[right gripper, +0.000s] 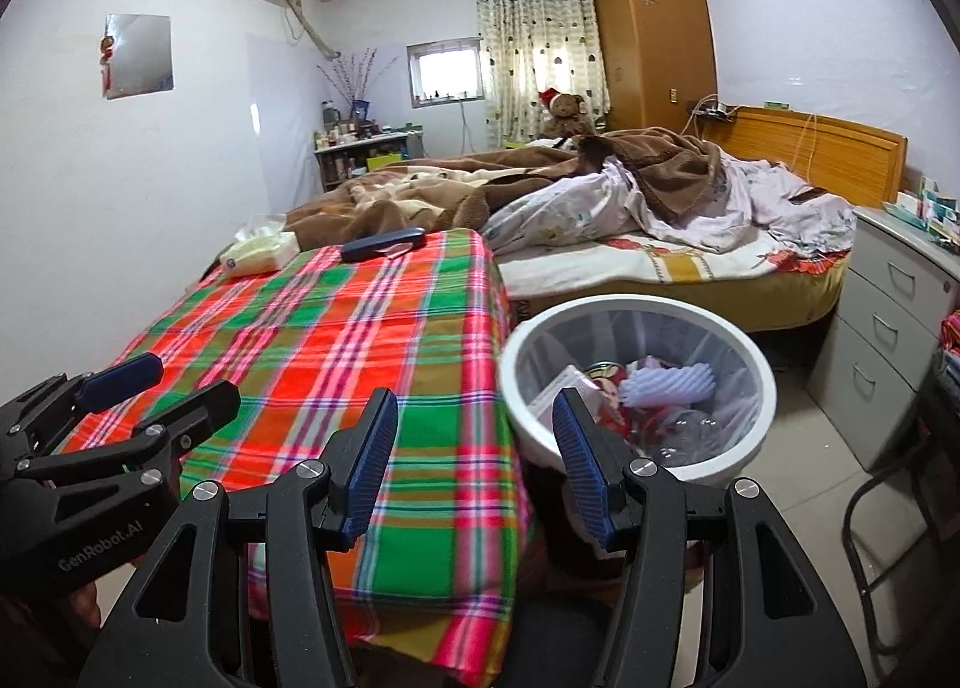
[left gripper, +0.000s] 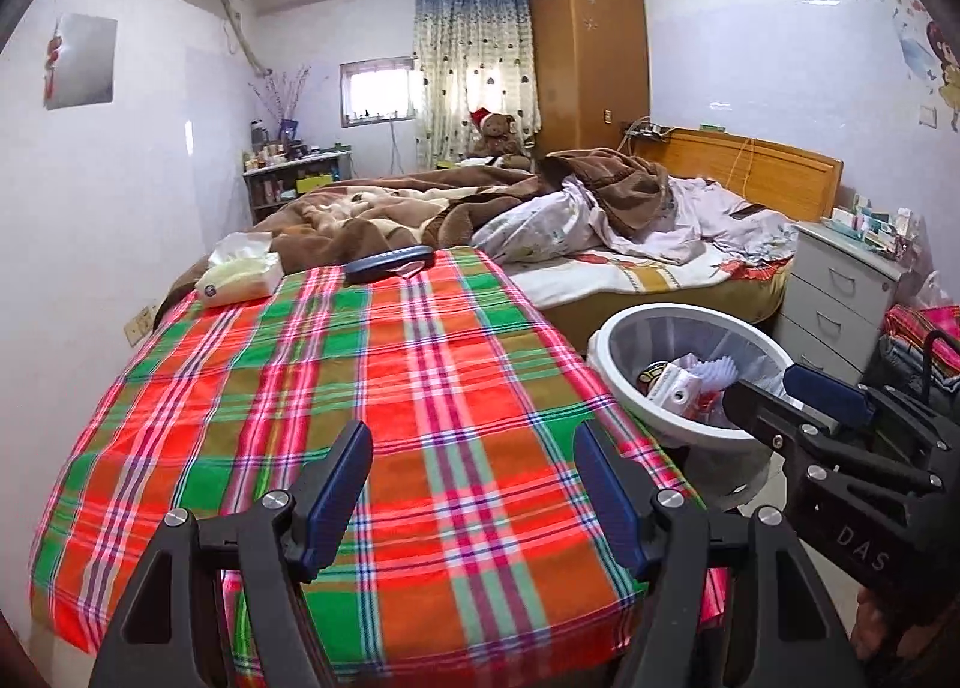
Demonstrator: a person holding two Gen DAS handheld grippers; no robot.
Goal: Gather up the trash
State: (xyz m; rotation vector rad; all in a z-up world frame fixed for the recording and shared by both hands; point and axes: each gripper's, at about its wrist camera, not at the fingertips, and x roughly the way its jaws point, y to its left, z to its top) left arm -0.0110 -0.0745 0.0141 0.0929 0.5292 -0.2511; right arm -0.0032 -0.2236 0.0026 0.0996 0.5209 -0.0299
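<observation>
The white trash bin (right gripper: 636,388) stands on the floor, right beside the worktop (left gripper: 372,388) with the red and green checked cloth. The bin already has trash (right gripper: 654,388) in it: a white ridged piece, some wrappers and clear plastic.

The left tongs (left gripper: 471,493) hang over the near end of the worktop. They are partly open and hold nothing. The right tongs (right gripper: 474,466) hang over the worktop edge next to the bin. They are partly open too, and empty.

Far from the bin, at the back end of the worktop, lie a pack of tissues (left gripper: 240,271) and a dark blue flat case (left gripper: 389,263) with a small pink scrap touching it. The rest of the cloth looks bare.

What could go wrong? The tissues and the case may not be trash at all, so grabbing them and dropping them in the bin would be a mistake. The small scrap is thin and lies flat, so the tongs could pinch the cloth too and drag it. The bin is close to the right tongs, so a bump could tip it and spill the trash on the floor.
</observation>
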